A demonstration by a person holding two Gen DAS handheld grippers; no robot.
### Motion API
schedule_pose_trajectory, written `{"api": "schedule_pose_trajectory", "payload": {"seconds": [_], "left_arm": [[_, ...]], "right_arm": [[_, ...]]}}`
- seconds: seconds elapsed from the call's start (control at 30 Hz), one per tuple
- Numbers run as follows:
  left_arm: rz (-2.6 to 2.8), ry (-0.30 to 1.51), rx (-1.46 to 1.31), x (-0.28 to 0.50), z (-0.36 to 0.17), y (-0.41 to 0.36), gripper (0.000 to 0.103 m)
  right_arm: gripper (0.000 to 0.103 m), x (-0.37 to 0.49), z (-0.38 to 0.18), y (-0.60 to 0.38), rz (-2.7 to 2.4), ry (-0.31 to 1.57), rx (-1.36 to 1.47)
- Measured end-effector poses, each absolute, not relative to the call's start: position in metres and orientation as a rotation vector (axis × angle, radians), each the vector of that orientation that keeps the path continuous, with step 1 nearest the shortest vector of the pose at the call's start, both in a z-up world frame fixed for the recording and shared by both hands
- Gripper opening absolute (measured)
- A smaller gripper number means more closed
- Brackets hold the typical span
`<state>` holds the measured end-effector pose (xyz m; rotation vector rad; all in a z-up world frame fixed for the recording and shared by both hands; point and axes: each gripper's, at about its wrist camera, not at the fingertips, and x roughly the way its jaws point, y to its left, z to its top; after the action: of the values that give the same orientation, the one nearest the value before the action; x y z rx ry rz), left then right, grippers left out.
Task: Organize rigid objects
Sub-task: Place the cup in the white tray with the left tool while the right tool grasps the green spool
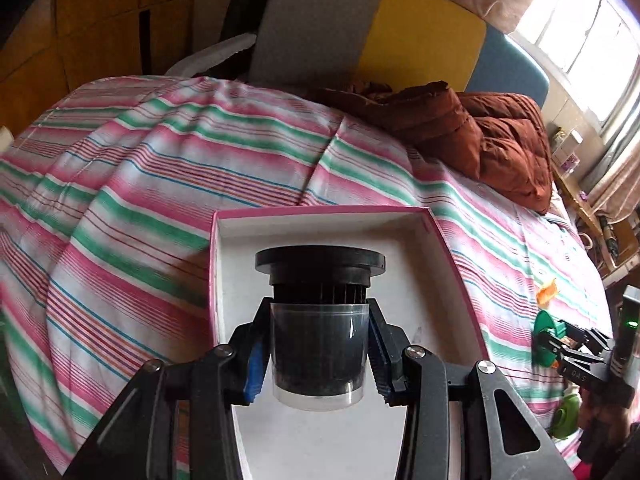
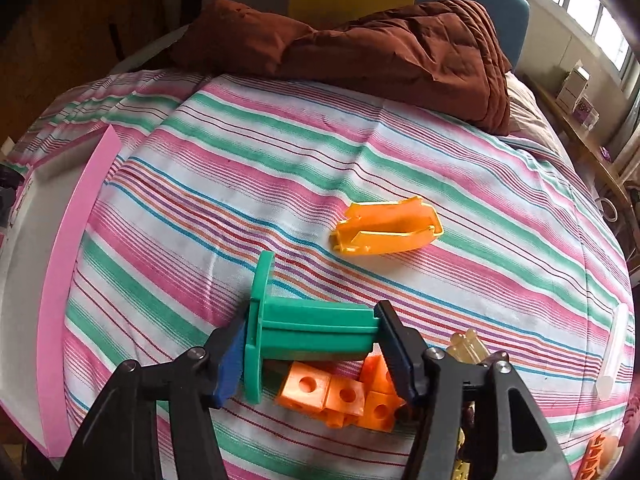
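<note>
The left gripper (image 1: 318,344) is clamped on a black cup (image 1: 319,320) with a clear sleeve round its lower part, one finger pressed to each side. The cup hangs above the white inside of an open pink-edged box (image 1: 420,232), which sits on a striped bedspread (image 1: 132,184).

The right gripper (image 2: 310,344) is closed on a green spool (image 2: 304,328) lying on its side, one pad against the round flange and the other against the far end of the shaft. Just beneath the spool is a cluster of orange cubes (image 2: 344,396) with round holes, and beside them, near the right finger, a pale yellow piece (image 2: 468,344) that is partly hidden. A white tube (image 2: 614,356) lies well off to the right on the bedspread.

Farther out, an orange plastic piece (image 2: 386,226) lies alone on the stripes, apart from the cubes. In the right wrist view the box shows at the left edge, its pink wall toward the toys.

At the far end of the bed a rumpled brown quilt (image 2: 392,52) is heaped, with grey, yellow and blue panels (image 1: 424,36) upright behind it and a bright window (image 1: 580,28) to the right.
</note>
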<state>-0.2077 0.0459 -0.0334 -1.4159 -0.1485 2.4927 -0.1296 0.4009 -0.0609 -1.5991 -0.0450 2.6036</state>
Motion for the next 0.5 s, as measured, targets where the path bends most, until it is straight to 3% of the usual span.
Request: {"api": "schedule_pose_trajectory", "payload": {"seconds": [0.5], "left_arm": [[2.533, 0.006, -1.509, -0.225, -0.066, 0.057, 0.044]], "right_arm": [[0.061, -0.133, -0.063, 0.401, 2.589, -0.078, -1.609]]}}
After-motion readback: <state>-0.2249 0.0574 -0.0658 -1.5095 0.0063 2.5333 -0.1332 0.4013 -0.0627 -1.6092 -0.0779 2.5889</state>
